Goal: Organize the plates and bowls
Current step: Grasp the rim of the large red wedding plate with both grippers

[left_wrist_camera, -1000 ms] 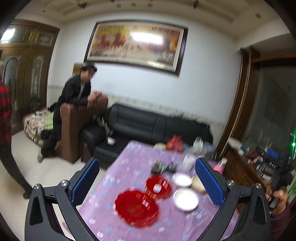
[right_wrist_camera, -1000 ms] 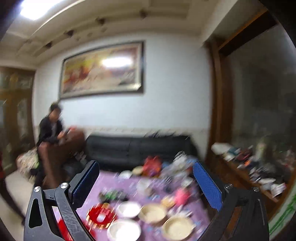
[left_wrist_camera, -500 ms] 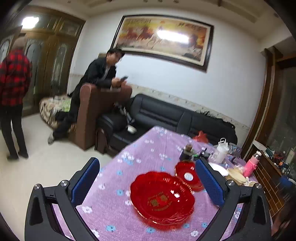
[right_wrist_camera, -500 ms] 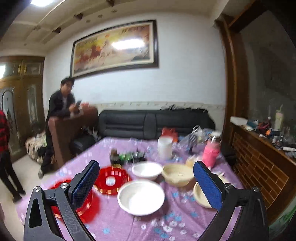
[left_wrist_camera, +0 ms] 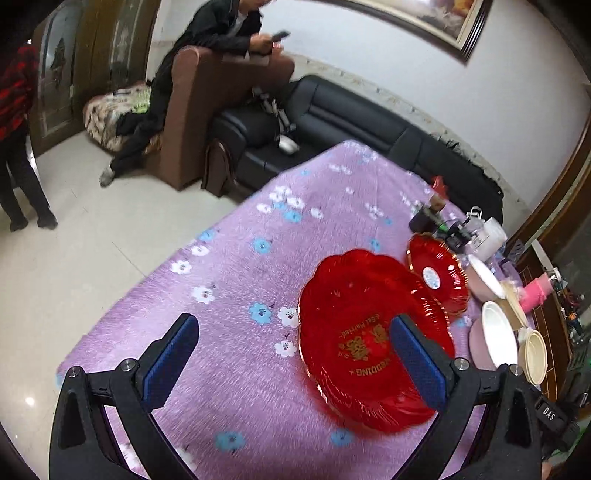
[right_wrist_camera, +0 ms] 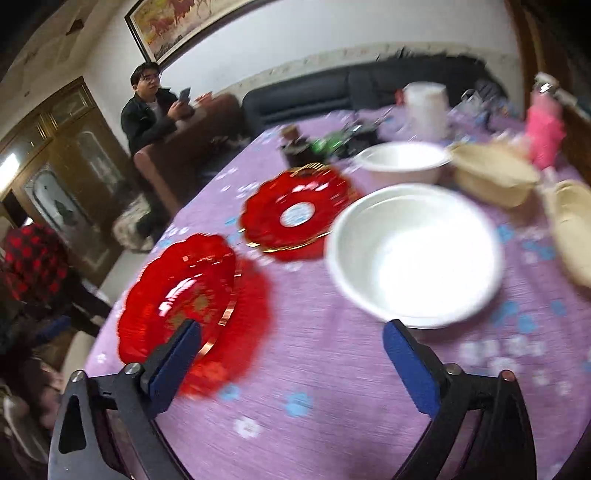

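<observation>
Your left gripper (left_wrist_camera: pixel 293 360) is spread wide and empty; the big red plate (left_wrist_camera: pixel 369 339) sits on the counter (left_wrist_camera: pixel 229 266) under its right finger. Right gripper (right_wrist_camera: pixel 291 363), wide but just narrowing slightly, has the white bowl (right_wrist_camera: pixel 413 254) ahead-right.

This is a home living room. A black sofa (left_wrist_camera: pixel 354 122) stands along a white wall under a large framed painting (right_wrist_camera: pixel 184 26), with a brown armchair (left_wrist_camera: pixel 195 110) beside it and a carved wooden cabinet (right_wrist_camera: pixel 70 155) further off. The floor (left_wrist_camera: pixel 92 221) is pale tile. The surface (left_wrist_camera: pixel 258 258) wears a purple flowered cloth and carries household plates (left_wrist_camera: pixel 369 332) and bowls (right_wrist_camera: pixel 413 254).
</observation>
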Demonstrator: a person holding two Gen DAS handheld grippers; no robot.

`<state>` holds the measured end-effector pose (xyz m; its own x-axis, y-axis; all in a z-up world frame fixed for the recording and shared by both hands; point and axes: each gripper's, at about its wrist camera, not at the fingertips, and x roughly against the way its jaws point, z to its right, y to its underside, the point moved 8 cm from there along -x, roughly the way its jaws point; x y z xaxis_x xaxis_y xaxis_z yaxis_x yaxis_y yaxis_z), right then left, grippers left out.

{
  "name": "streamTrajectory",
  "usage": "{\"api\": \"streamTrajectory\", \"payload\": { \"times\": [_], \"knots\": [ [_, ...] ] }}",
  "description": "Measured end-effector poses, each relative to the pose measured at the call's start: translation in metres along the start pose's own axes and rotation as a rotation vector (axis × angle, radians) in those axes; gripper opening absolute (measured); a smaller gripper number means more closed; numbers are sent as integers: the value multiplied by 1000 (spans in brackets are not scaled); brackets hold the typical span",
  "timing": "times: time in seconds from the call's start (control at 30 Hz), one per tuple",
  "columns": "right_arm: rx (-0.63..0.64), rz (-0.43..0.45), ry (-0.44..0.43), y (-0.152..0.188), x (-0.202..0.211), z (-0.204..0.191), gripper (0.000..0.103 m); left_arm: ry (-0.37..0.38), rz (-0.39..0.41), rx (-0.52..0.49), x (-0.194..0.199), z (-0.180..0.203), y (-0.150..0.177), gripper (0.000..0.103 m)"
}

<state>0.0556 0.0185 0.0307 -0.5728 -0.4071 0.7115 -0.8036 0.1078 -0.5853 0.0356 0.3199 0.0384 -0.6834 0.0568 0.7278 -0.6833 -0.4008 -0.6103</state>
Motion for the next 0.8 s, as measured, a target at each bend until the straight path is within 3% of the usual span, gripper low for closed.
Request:
{"api": "streamTrajectory", "payload": {
  "times": [0.1, 0.3, 0.37, 0.4, 0.43, 0.47, 0.53, 0.57, 0.6, 0.8],
  "knots": [
    [-6, -45, -32, 0, -30, -19, 93, -3, -64, -8, -31, 8, -2, 103],
    [18, -106, 30, 1, -75, -28, 80, -67, -119, -87, -77, 21, 3, 103],
    [7, -133, 31, 3, -85, -28, 73, -78, -124, -134, -86, 26, 6, 94],
    [4, -146, 32, 4, -90, -28, 67, -76, -135, -155, -90, 28, 8, 76],
    [1, -159, 31, 6, -96, -29, 63, -69, -152, -163, -93, 29, 10, 49],
    [2, -169, 30, 7, -99, -30, 54, -53, -182, -163, -99, 30, 14, 35],
    [19, -159, 39, 6, -101, -34, 44, -46, -208, -144, -105, 27, 16, 21],
    [30, -167, 26, 7, -103, -37, 30, -42, -209, -136, -105, 25, 16, 20],
    [33, -178, 20, 8, -105, -40, 22, -40, -204, -128, -103, 24, 14, 20],
    [95, -122, 22, 0, -93, -58, 16, -28, -129, -101, -80, 16, -6, 20]
  ]
}}
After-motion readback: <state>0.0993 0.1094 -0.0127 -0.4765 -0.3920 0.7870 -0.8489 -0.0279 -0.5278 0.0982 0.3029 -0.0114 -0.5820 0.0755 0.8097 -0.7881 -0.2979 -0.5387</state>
